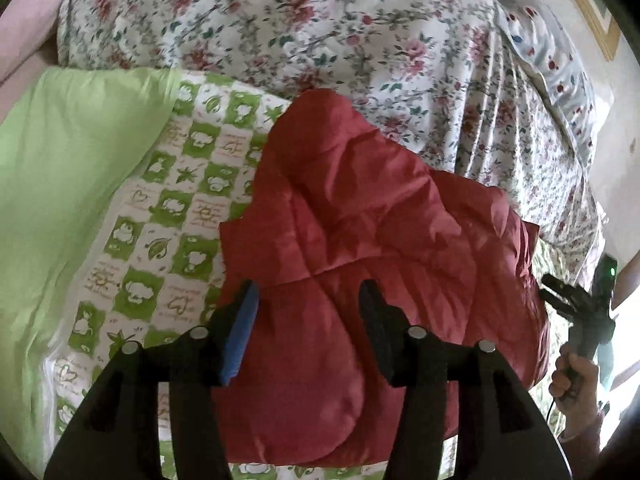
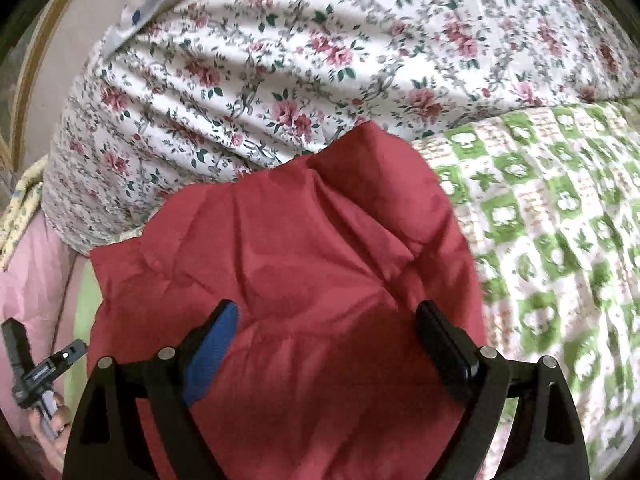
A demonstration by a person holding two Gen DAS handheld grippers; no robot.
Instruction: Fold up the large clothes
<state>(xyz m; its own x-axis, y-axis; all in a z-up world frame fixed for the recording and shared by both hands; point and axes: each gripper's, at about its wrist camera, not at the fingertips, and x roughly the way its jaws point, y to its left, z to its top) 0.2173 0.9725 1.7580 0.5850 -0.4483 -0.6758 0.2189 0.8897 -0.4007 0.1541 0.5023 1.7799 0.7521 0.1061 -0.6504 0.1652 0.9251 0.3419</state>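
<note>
Your red jacket (image 1: 360,264) lies bunched on the bed, on the green checked sheet (image 1: 160,200) just below the floral duvet (image 1: 320,40). Both hand-held grippers, left (image 1: 308,320) and right (image 2: 328,344), hover over the jacket with jaws apart, holding nothing. Flatten it first, then pinch matching edges and fold evenly. The sheet's printed writing is too blurred to read.
</note>
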